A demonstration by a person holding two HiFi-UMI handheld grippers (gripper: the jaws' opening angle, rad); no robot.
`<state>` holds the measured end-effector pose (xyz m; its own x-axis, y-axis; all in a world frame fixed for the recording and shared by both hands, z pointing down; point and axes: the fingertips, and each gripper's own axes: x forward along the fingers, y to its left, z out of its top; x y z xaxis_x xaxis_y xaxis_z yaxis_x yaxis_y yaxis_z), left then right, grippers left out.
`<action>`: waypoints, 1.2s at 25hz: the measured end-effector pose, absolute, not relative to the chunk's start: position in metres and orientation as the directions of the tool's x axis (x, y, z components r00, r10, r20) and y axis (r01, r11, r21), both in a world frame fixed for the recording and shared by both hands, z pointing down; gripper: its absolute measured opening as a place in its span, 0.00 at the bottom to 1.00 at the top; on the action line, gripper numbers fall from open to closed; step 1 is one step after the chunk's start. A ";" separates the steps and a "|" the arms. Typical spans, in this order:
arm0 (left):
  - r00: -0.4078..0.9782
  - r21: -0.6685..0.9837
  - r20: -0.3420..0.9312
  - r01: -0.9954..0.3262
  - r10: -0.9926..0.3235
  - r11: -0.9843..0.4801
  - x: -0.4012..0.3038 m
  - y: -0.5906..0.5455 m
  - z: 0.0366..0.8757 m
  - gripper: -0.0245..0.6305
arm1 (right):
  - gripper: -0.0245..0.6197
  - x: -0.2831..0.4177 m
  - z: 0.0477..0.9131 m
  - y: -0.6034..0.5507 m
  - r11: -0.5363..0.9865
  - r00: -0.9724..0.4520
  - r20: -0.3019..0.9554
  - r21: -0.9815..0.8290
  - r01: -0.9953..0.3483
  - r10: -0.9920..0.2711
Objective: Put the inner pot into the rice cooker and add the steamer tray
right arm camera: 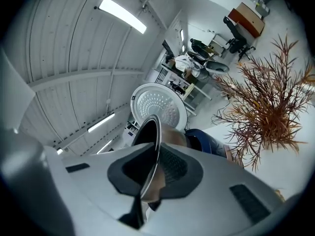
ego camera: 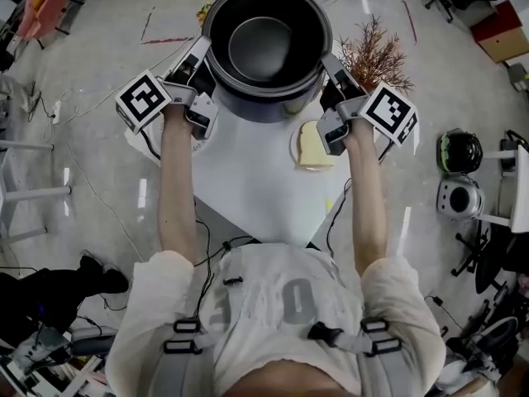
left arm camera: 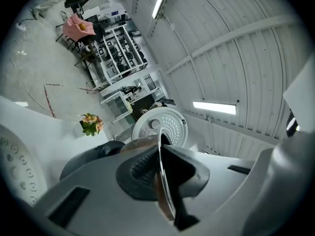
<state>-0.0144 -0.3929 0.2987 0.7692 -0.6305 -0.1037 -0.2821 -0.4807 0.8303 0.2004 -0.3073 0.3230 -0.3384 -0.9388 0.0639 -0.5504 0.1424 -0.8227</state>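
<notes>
Left tongs and right tongs are both clamped shut on the thin rim of the inner pot, one at each side. I hold it upright between them over the far end of the white table. Beyond it stands the rice cooker, its perforated lid raised. I cannot tell whether the pot's base touches the cooker. A dried plant stands just beside my right tongs.
</notes>
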 end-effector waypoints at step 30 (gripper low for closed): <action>0.680 0.424 0.358 -0.729 -0.640 -0.537 0.005 -0.421 0.391 0.12 | 0.15 0.206 0.406 -0.327 -0.015 -0.265 0.409 -0.566 -0.824 -0.873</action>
